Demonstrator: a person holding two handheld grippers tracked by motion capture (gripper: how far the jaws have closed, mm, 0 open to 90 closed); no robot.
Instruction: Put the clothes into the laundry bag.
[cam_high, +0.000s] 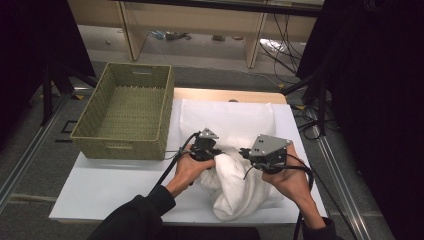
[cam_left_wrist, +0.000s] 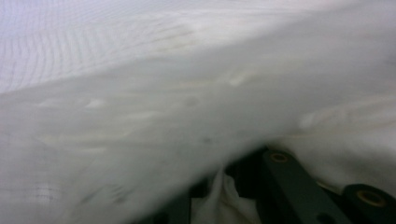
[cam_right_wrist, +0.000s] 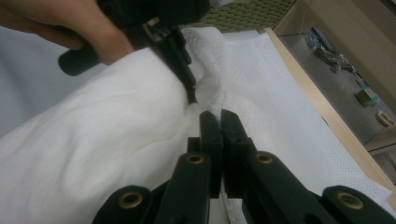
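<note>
High view: white cloth (cam_high: 235, 187) bunched on bench (cam_high: 100, 187), between left claw (cam_high: 216, 151) and right claw (cam_high: 245, 152); basket (cam_high: 127, 107) well off beyond left claw.

Left gripper view: cloth (cam_left_wrist: 187, 107) draped right over the jaws, pinched narrow on a fold.

Right gripper view: right claw (cam_right_wrist: 219, 122) clamped tight on cloth edge (cam_right_wrist: 212, 88), left claw (cam_right_wrist: 187, 77) just ahead. Best pulling apart evenly, keeping both pinches firm, avoiding extra layers.

Beside the woven basket (cam_high: 125, 112), two hand-held black grippers, left gripper (cam_high: 204, 148) and right gripper (cam_high: 248, 153), each carry a grey three-cornered plate, brass-ringed jaw pivots and a trailing black cable; the person wears dark sleeves (cam_high: 145, 207).
</note>
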